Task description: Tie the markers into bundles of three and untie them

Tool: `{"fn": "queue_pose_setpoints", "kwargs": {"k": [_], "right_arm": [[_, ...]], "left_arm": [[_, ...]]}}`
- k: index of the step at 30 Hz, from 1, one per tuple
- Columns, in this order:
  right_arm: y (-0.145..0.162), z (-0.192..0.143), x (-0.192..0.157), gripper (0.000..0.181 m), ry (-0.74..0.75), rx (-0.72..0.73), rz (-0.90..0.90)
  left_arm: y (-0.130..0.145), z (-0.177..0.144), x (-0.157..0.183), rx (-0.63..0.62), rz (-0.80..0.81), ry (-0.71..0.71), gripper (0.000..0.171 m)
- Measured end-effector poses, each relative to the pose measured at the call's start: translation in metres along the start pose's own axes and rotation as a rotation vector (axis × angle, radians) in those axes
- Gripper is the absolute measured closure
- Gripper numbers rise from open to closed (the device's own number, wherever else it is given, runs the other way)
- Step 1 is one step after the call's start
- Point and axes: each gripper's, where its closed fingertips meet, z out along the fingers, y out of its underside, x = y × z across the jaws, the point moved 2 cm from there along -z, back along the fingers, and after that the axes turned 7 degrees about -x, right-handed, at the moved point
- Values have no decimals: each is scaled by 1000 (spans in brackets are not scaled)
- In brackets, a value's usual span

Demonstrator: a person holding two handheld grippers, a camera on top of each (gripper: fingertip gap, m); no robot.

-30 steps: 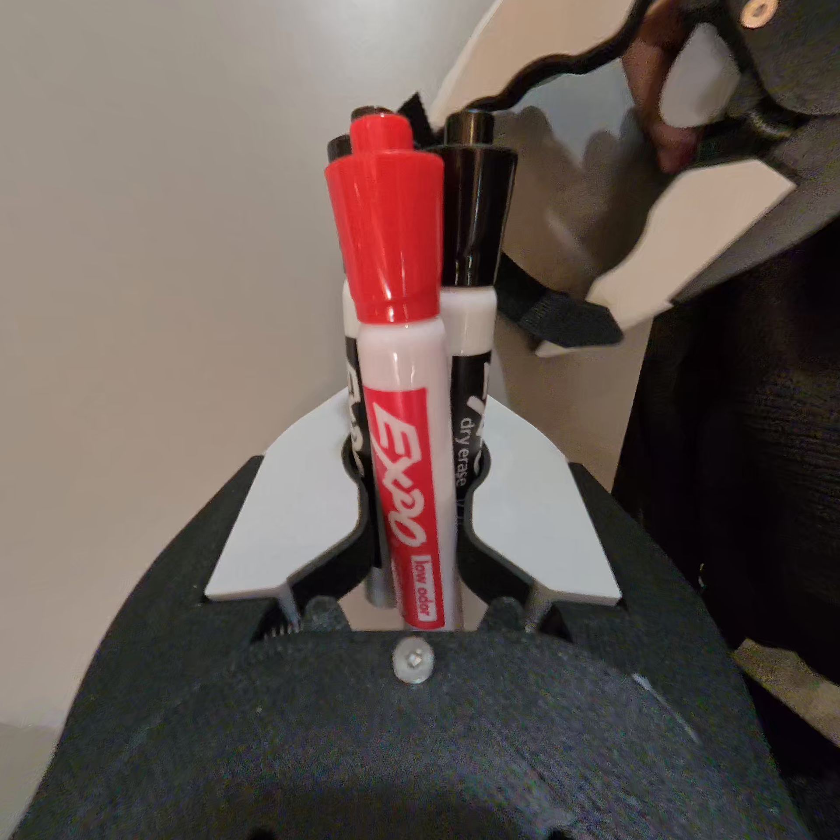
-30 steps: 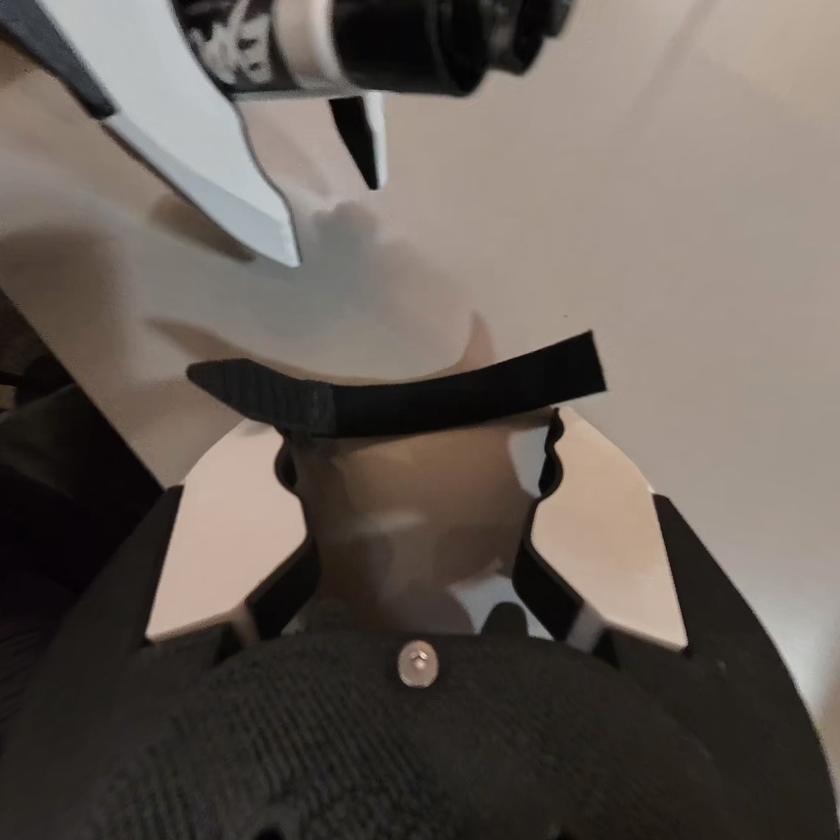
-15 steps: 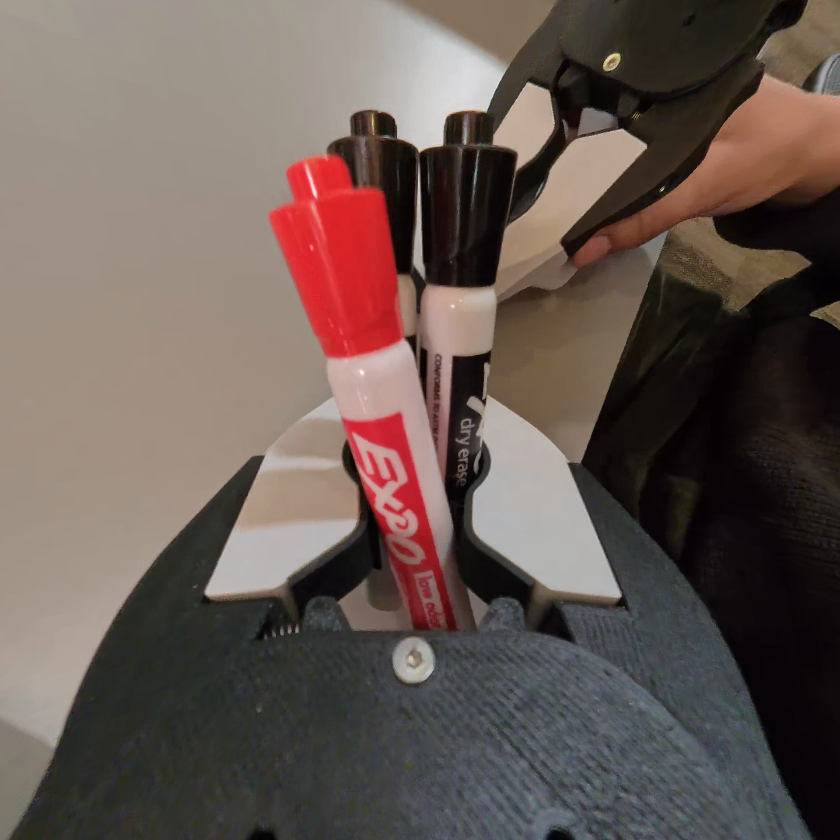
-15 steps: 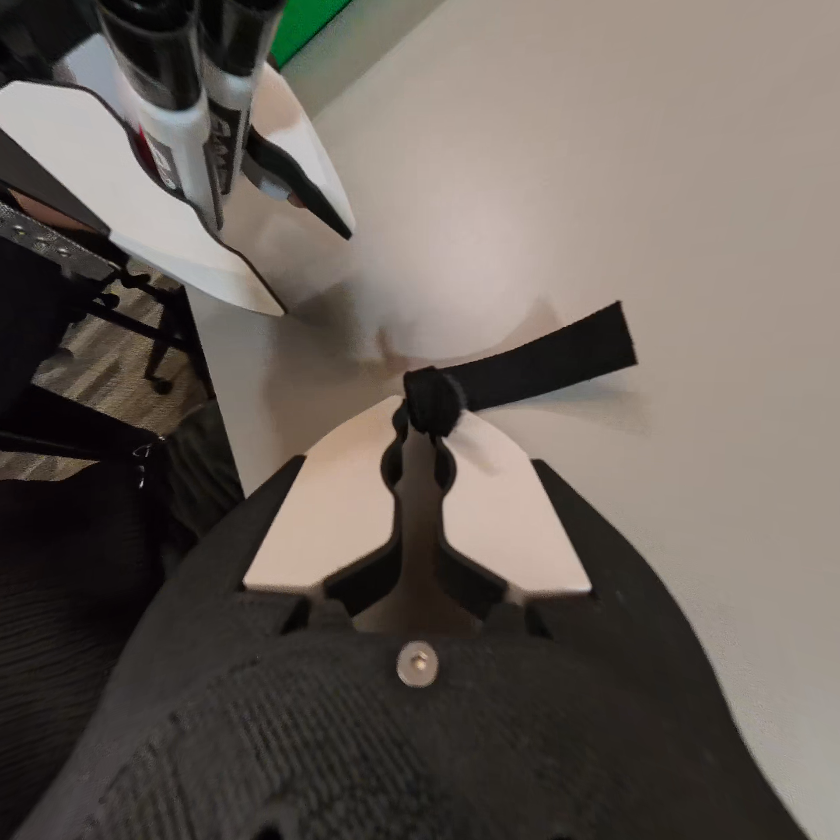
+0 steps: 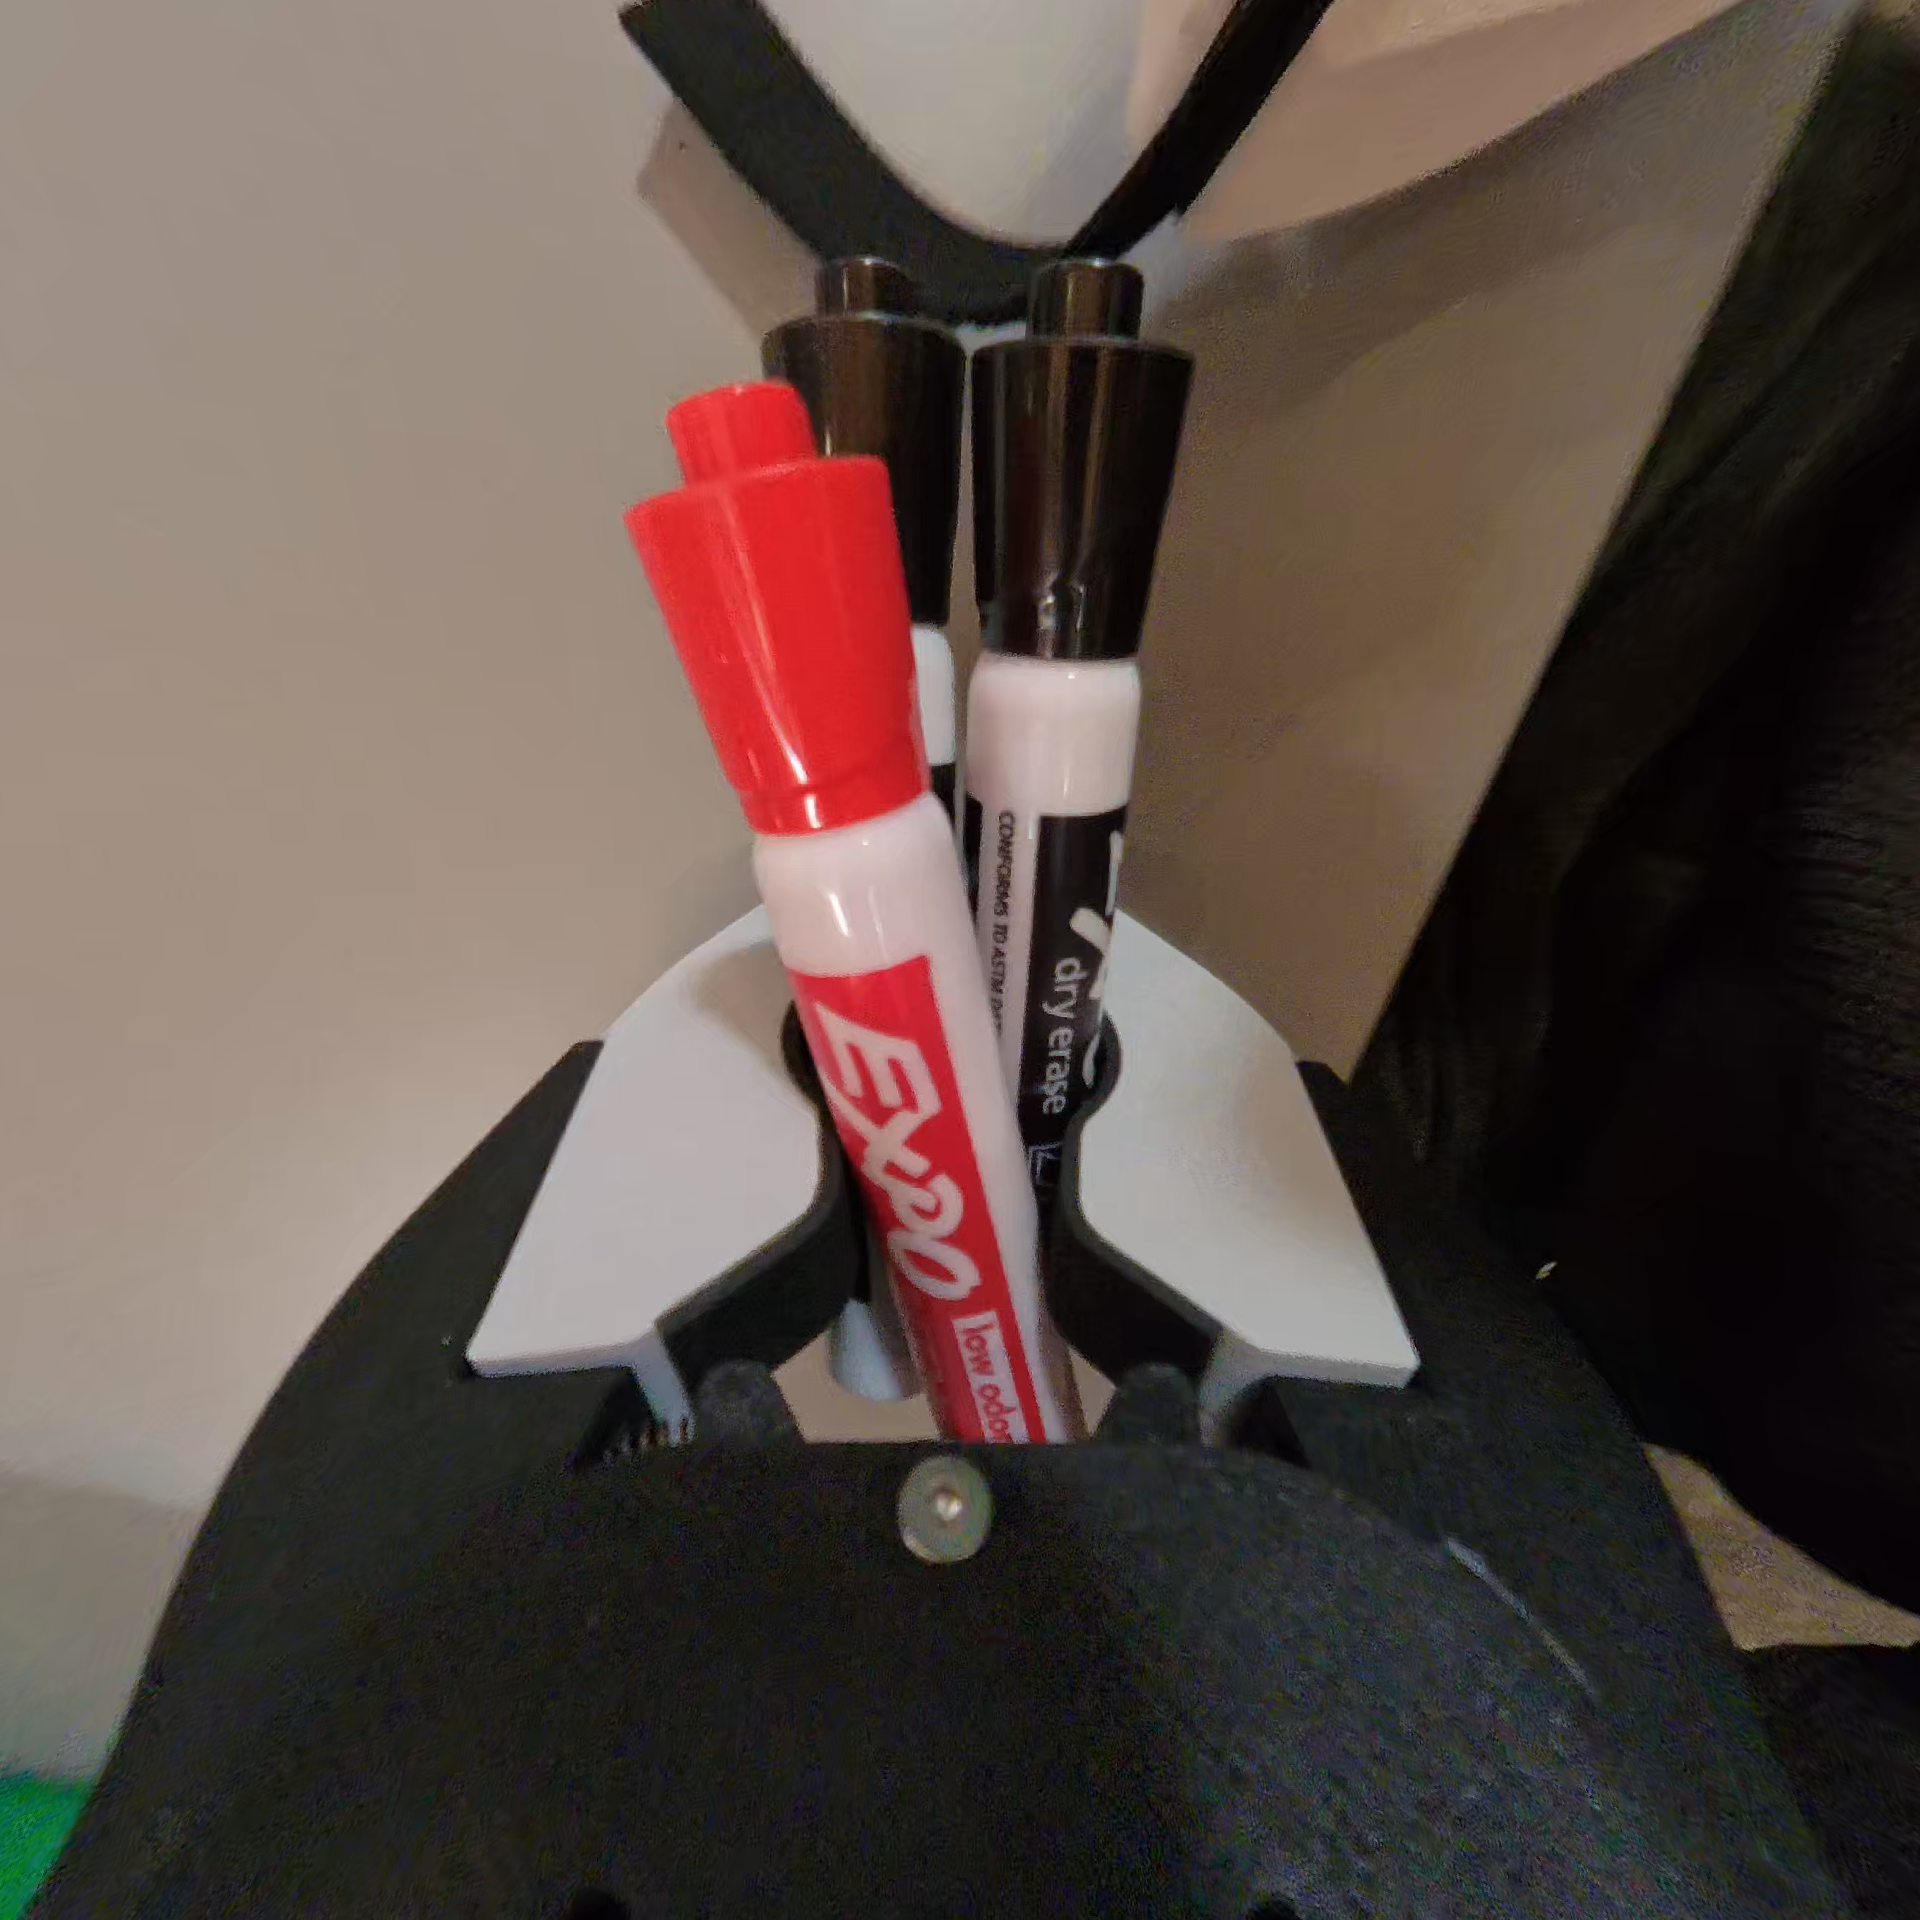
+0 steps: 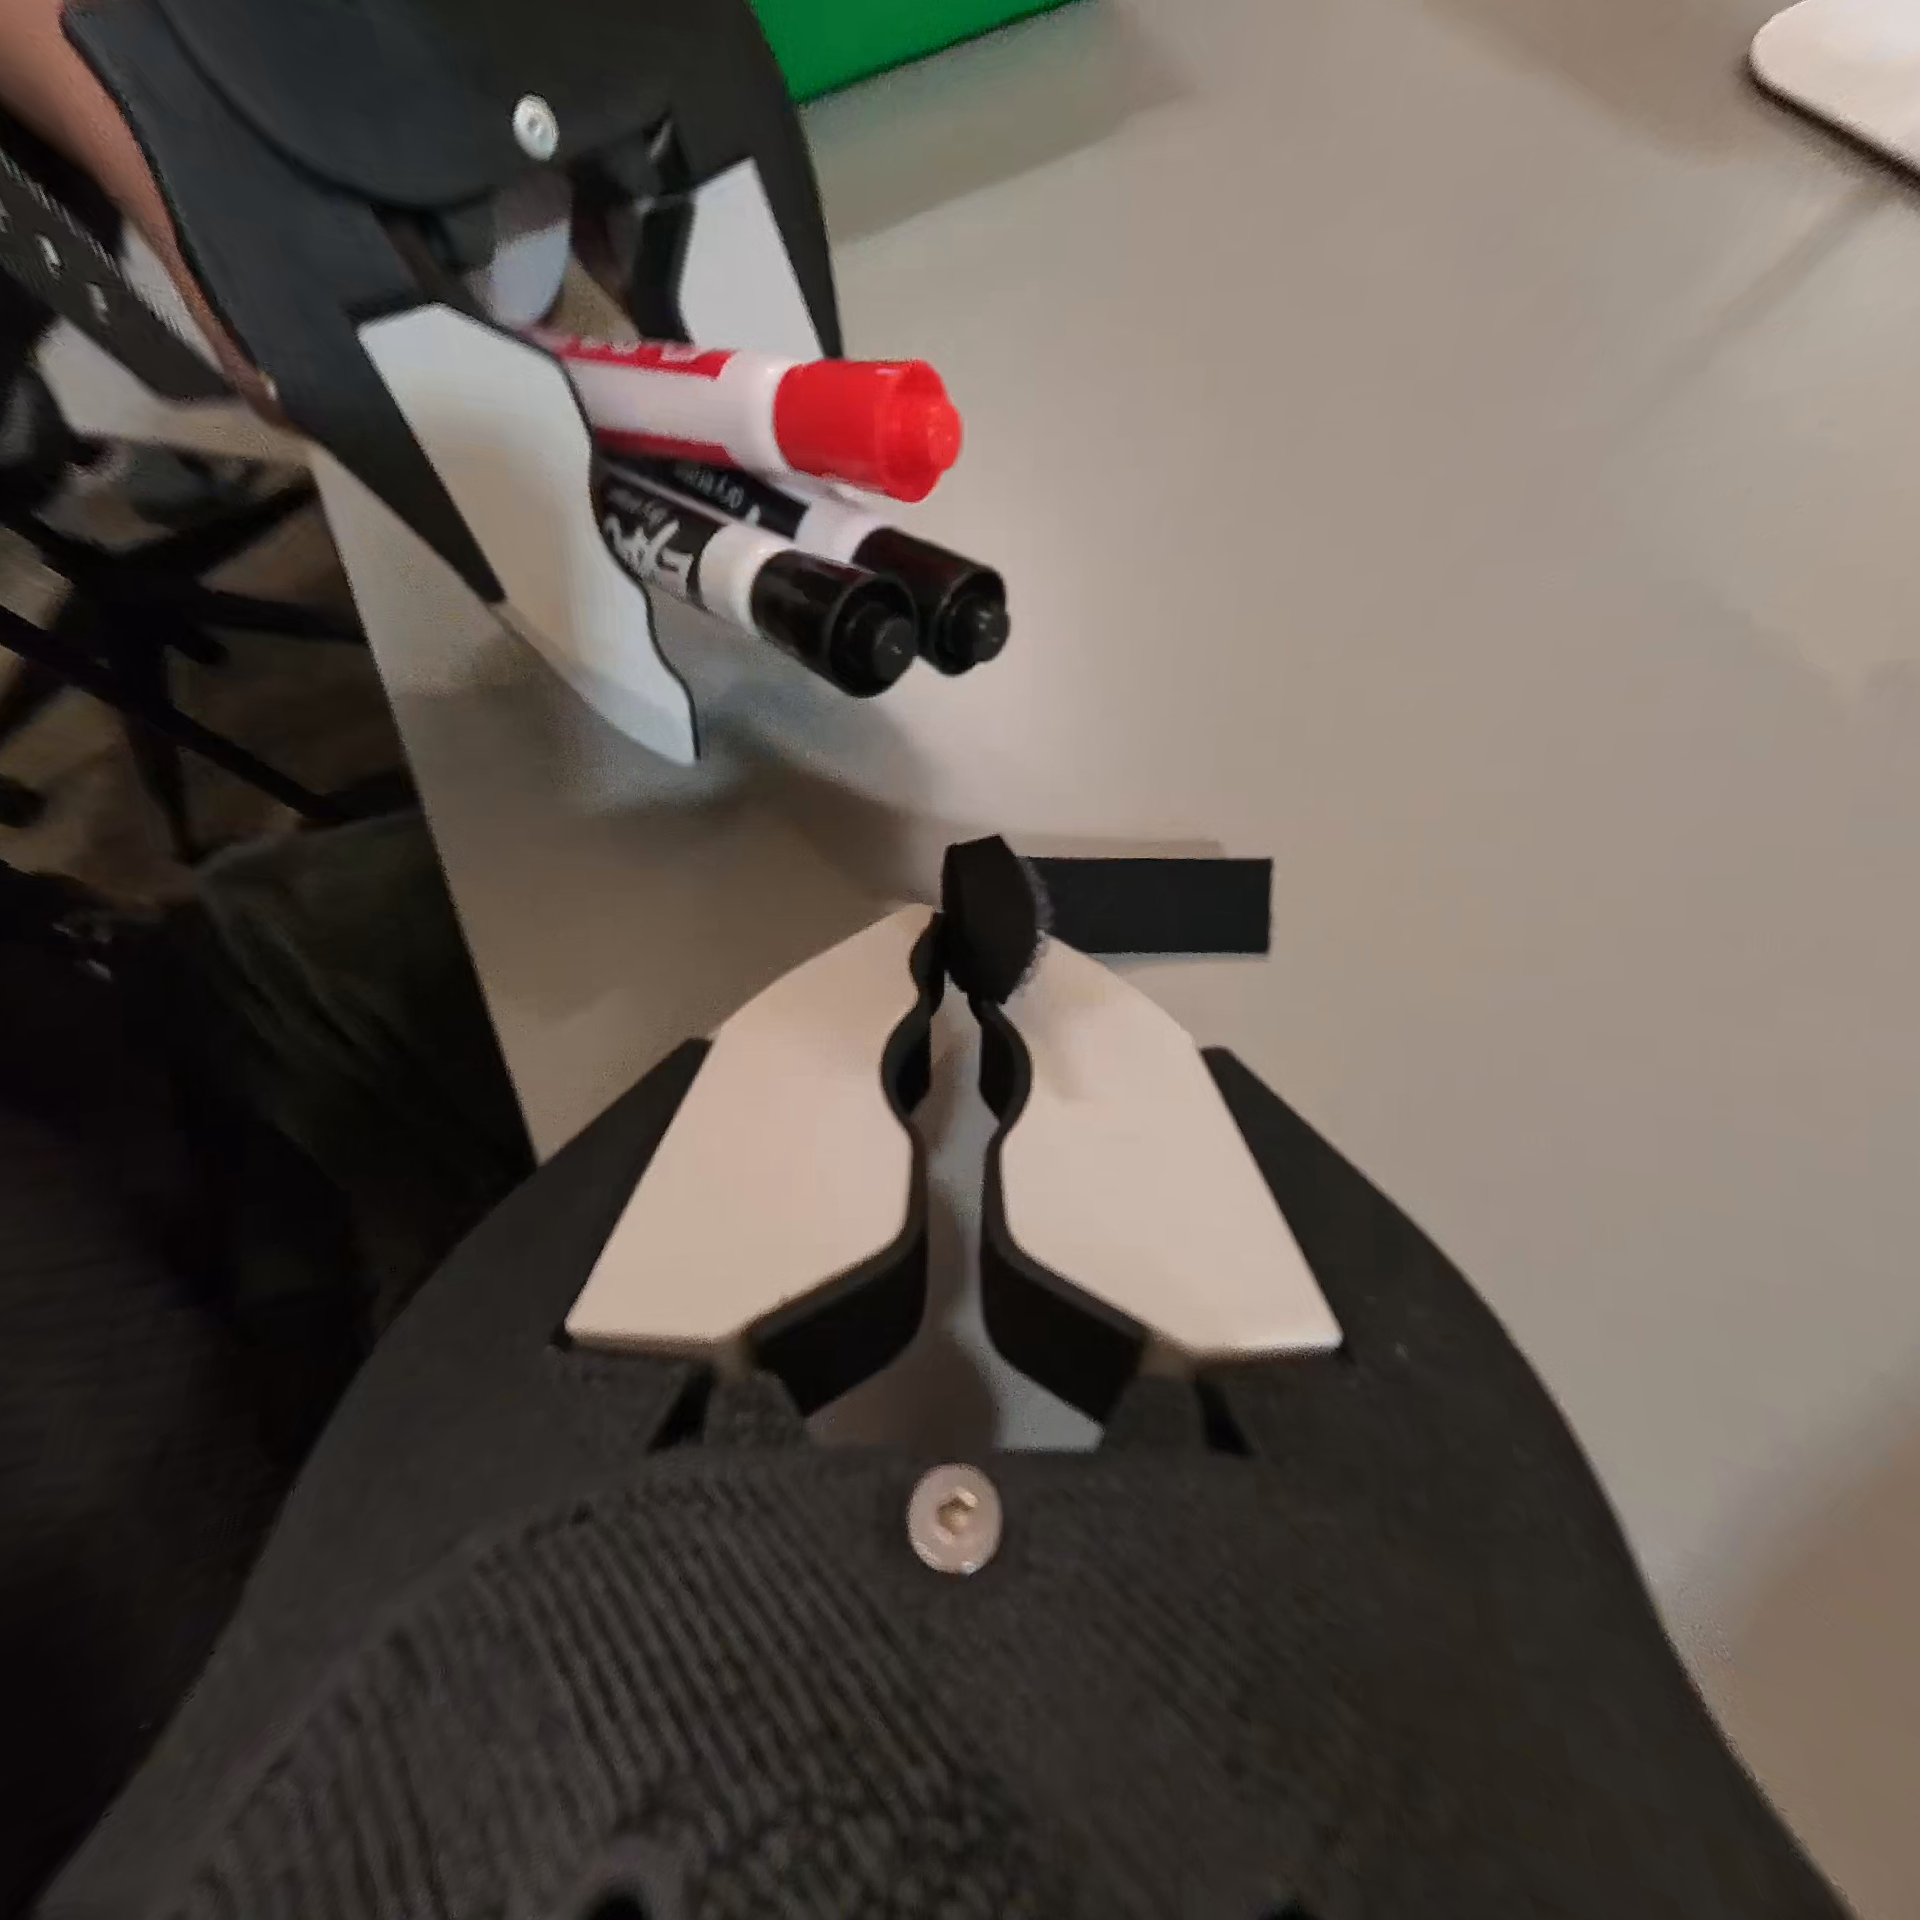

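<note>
My left gripper (image 5: 951, 997) is shut on three markers that stick out forward: a red-capped marker (image 5: 790, 644) in front and two black-capped markers (image 5: 1070, 499) behind it. A black strap (image 5: 790, 177) curves just beyond the caps. In the right wrist view my right gripper (image 6: 961, 961) is shut on one end of that black strap (image 6: 1153, 904), and the free end sticks out to the right over the table. The left gripper (image 6: 717, 499) sits up and to the left with the red marker (image 6: 862, 426) and the black markers (image 6: 831, 623) pointing toward the strap.
A grey table (image 6: 1351, 520) lies under both grippers; its left edge (image 6: 457, 935) runs close by, with dark clothing and chair legs beyond it. A green object (image 6: 883, 42) and a white object (image 6: 1849, 83) sit at the far side. The green object (image 6: 883, 42) sits 30 cm or so from the ends of my left fingers.
My right gripper was open with the strap across its fingertips and has shut on one end. The left gripper has swung the markers so their caps point at the strap.
</note>
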Motion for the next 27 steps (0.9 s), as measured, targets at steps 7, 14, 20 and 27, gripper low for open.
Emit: {"fn": "queue_pose_setpoints", "kwargs": {"k": [7, 14, 20, 27], "right_arm": [[35, 2, 32, 154, 244, -239, -140], [-3, -34, 25, 115, 23, 131, 2], [-27, -65, 19, 133, -248, 417, 216], [-17, -33, -10, 141, -204, 230, 46]], "left_arm": [[-19, 4, -31, -219, 98, -173, 128], [-34, 11, -19, -164, 126, -65, 128], [-37, 13, 17, -117, 204, 27, 128], [-40, 18, 44, -124, 275, 44, 128]]}}
